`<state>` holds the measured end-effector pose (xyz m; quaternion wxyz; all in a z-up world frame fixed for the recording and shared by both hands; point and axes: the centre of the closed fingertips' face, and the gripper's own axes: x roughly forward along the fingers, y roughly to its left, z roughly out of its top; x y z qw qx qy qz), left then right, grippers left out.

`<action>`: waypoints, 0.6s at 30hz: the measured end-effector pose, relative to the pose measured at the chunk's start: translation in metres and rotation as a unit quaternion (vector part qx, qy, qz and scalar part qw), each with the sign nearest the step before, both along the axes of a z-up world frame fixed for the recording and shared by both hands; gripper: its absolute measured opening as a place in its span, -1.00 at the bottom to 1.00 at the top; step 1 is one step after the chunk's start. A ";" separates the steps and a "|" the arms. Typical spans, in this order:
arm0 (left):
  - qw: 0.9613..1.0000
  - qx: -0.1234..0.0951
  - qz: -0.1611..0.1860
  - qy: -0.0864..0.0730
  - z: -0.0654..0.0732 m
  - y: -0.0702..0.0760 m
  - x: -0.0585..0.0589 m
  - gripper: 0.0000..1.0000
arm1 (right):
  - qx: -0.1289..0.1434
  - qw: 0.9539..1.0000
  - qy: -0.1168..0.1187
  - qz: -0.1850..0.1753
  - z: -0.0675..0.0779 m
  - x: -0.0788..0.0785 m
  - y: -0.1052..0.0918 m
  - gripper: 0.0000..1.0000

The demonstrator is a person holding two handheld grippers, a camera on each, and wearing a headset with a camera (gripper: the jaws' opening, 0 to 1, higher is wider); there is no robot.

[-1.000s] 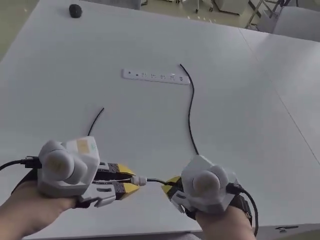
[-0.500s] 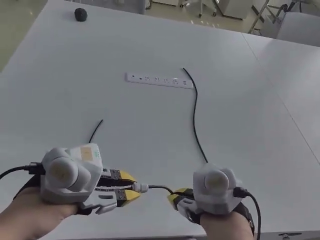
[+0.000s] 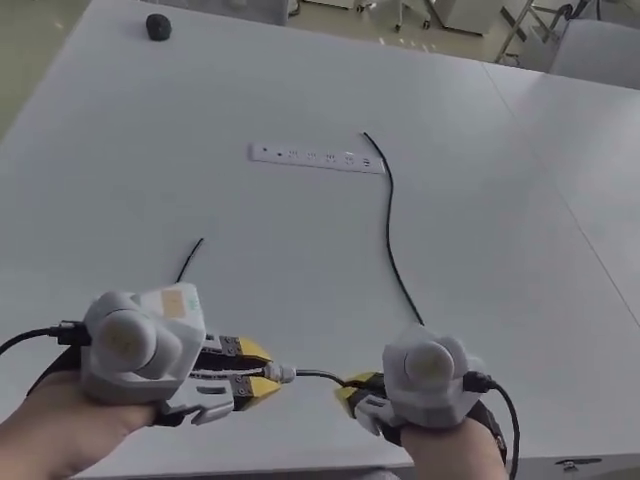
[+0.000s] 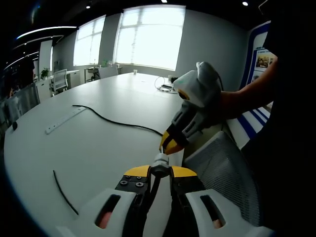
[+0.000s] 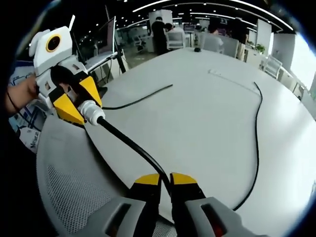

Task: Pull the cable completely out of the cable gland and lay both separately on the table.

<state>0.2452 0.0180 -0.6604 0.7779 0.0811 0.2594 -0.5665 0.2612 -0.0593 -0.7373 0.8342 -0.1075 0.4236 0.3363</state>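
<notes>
A white cable gland (image 3: 279, 374) (image 4: 159, 161) (image 5: 92, 112) sits between the yellow tips of my left gripper (image 3: 256, 372) (image 4: 159, 172), which is shut on it near the table's front edge. A black cable (image 3: 388, 225) (image 5: 129, 146) runs out of the gland to my right gripper (image 3: 352, 390) (image 5: 165, 180), which is shut on it a short way to the right. Past the right gripper the cable curves away across the table (image 3: 150, 160) toward a power strip. Its other end trails left of the left gripper as a short black tail (image 3: 190, 258) (image 4: 64, 191).
A white power strip (image 3: 316, 158) lies mid-table. A small dark object (image 3: 158, 26) rests at the far left corner. A grey mesh chair (image 5: 74, 197) stands below the table edge. Office chairs, desks and people are in the background.
The two grippers have drawn apart, and a longer stretch of black cable now shows between the gland and the right gripper. The head camera has shifted a little.
</notes>
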 end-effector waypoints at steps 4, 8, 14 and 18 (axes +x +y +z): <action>1.000 -0.007 0.006 0.001 0.002 0.001 0.003 -0.69 | 0.011 1.000 -0.015 0.012 0.009 -0.001 0.004 -0.91; 1.000 -0.011 0.002 -0.001 0.004 0.002 0.003 -0.70 | -0.004 0.997 -0.063 0.052 0.030 0.000 0.013 -0.68; 1.000 -0.013 0.003 0.002 0.004 0.002 0.003 -0.69 | -0.040 0.977 -0.136 0.159 0.062 -0.007 0.049 -0.67; 1.000 -0.012 0.000 0.001 0.003 0.004 0.002 -0.69 | -0.047 0.970 -0.145 0.188 0.066 -0.011 0.069 -0.72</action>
